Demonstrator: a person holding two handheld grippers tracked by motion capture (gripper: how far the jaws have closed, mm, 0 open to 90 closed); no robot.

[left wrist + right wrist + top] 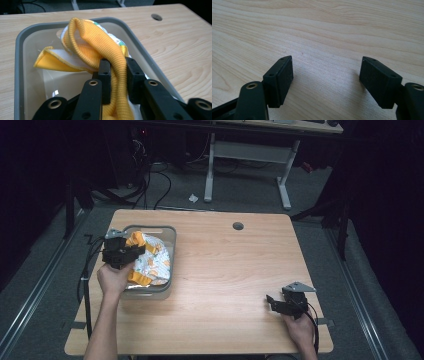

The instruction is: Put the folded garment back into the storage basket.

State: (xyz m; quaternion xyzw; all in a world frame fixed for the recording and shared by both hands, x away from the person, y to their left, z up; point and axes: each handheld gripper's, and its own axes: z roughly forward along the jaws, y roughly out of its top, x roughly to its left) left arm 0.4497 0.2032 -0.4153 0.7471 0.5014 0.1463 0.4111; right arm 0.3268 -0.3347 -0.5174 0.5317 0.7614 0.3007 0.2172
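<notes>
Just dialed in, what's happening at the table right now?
A person is working with two tongs. The left tongs are clamped on the ribbed yellow edge of a yellow-and-white patterned garment that sits in the grey bin at the left of the wooden table. The right tongs rest open and empty over bare wood near the table's front right corner.

Table evenly lit, dark surroundings, high view slightly soft.

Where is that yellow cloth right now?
The yellow cloth is in the grey bin at the table's left, pinched by the left gripper.
</notes>
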